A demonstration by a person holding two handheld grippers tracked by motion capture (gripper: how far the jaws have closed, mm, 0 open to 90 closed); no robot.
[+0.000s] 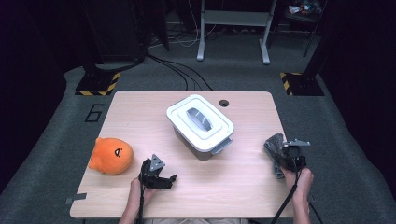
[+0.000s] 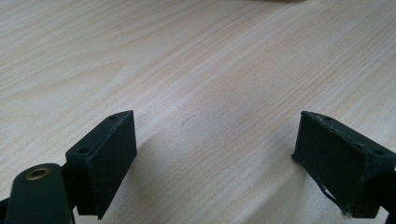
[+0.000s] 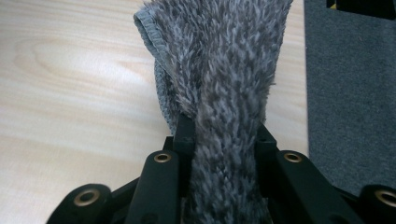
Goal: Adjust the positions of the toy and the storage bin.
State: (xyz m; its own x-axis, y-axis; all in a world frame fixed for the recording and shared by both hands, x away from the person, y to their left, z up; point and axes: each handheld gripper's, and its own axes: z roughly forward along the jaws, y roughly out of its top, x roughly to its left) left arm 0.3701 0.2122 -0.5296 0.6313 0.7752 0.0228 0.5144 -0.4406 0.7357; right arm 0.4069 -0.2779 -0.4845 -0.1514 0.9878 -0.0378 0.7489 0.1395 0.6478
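Pinching the grey towel [image 3: 219, 93] between our right gripper [image 3: 224, 135] jaws, left gripper [image 2: 215, 154] jaws spread, we risk the bunched pile slipping free.

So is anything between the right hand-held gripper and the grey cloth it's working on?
No. The right hand-held gripper has its jaws pinched on the grey cloth at the table's right edge.

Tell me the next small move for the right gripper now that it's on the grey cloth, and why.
Probably lift the grey cloth a little off the table. The right gripper has its jaws pinched on the fluffy fabric at the table's right edge, while the left gripper rests open over bare wood, so nothing else holds the cloth down.
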